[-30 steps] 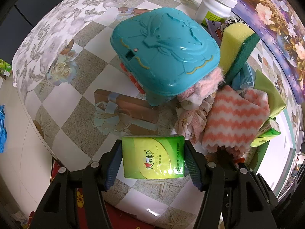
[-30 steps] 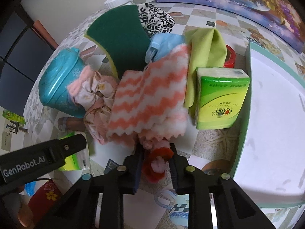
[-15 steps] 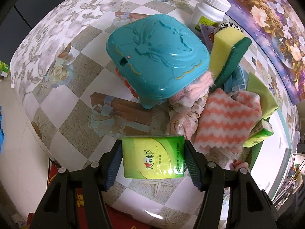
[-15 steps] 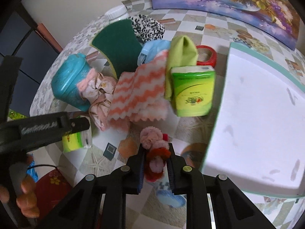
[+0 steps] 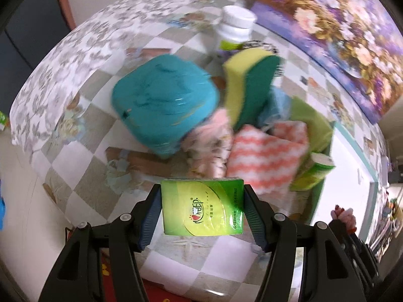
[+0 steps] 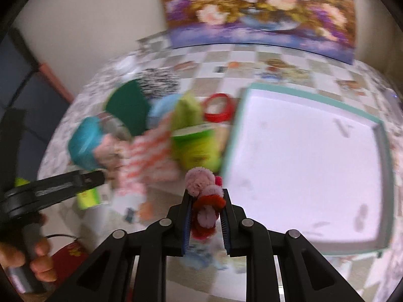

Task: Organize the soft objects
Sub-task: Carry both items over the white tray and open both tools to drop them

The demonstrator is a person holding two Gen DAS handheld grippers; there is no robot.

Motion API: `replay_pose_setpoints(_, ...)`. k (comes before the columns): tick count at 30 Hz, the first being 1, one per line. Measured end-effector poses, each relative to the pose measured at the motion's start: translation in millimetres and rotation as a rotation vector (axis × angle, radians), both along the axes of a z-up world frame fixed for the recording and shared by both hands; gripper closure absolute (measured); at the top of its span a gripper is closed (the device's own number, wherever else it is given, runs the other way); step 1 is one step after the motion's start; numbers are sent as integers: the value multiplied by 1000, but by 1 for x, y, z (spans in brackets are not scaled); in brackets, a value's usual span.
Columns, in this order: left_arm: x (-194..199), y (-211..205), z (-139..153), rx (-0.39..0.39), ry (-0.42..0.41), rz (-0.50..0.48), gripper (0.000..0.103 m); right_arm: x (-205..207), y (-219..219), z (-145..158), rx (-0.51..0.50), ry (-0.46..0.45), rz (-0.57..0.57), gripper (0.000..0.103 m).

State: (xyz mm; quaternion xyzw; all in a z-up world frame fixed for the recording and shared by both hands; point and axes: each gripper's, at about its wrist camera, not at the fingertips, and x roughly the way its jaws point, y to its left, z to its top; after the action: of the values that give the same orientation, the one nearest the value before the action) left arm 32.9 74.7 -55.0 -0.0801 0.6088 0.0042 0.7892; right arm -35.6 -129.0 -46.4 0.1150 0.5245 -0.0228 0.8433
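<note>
My left gripper (image 5: 202,205) is shut on a green tissue pack (image 5: 202,207), held above the table's near edge. My right gripper (image 6: 206,210) is shut on a fuzzy pink and red pipe-cleaner toy (image 6: 205,196), lifted beside the left wall of the white tray (image 6: 377,123). On the table lies a pile: a pink zigzag cloth (image 5: 264,158), a yellow-green sponge (image 5: 248,85), a green cloth (image 5: 312,120), a second tissue pack (image 5: 314,173) and a floral pink fabric (image 5: 211,148). The left gripper also shows in the right wrist view (image 6: 99,176).
A teal plastic box (image 5: 163,100) stands left of the pile, a white bottle (image 5: 236,30) behind it. A red ring (image 6: 219,110) lies by the tray's far left corner. A floral picture (image 6: 259,7) leans at the table's back. A hand (image 6: 37,264) grips the left handle.
Both grippers have risen and pulled back from the pile. The right one lifted the fuzzy toy off the table and swung toward the white tray.
</note>
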Motion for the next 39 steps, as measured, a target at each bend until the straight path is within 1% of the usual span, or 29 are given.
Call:
replay_pose_setpoints(1, 1, -6, 2, -8, -4, -12, 39, 0, -7, 2, -20, -5, -18, 82)
replay_pose_setpoints(5, -3, -30, 15, -25, -17, -84, 39, -1, -34, 6, -47, -2, -92, 82)
replay_pose_setpoints(9, -6, -68, 27, -9, -38, -180, 39, -6, -64, 4, -25, 15, -179, 81)
replay_pose_setpoints(11, -8, -92, 30, 5, -44, -238, 39, -9, -78, 2, -34, 27, -226, 81)
replay_pose_setpoints(16, -17, -144, 23, 22, -45, -360, 39, -21, -117, -7, -29, 69, -346, 81)
replay_pose_setpoints(19, -23, -165, 12, 20, -61, -419, 39, -32, -146, -15, -24, 96, -431, 81)
replay_pose_setpoints(20, -26, -172, 8, 29, -54, -440, 39, -37, -154, -17, -28, 106, -457, 81)
replay_pose_setpoints(22, -30, -185, 2, 22, -43, -477, 39, -46, -169, -22, -37, 124, -496, 81)
replay_pose_setpoints(26, -38, -208, -2, 49, -89, -546, 39, -65, -195, -30, -13, 152, -571, 81)
replay_pose_setpoints(29, -41, -216, -3, 19, -104, -572, 39, -69, -203, -33, -10, 159, -594, 80)
replay_pose_setpoints(30, -41, -218, -3, -3, -108, -588, 36, -69, -203, -33, -9, 157, -596, 80)
replay_pose_setpoints(31, -41, -219, -3, -16, -113, -600, 25, -69, -202, -32, -9, 155, -596, 80)
replay_pose_setpoints(32, -43, -220, -3, -22, -118, -605, 19, -68, -202, -31, -12, 150, -593, 77)
replay_pose_setpoints(33, -44, -220, 0, -33, -132, -610, 11, -68, -201, -30, -18, 147, -588, 71)
replay_pose_setpoints(34, -44, -220, 1, -38, -142, -610, 10, -66, -200, -29, -26, 145, -582, 67)
replay_pose_setpoints(36, -43, -217, 5, -44, -161, -602, 10, -64, -195, -27, -46, 139, -570, 46)
replay_pose_setpoints(39, -37, -209, 7, -37, -162, -567, 10, -61, -191, -26, -63, 137, -551, 43)
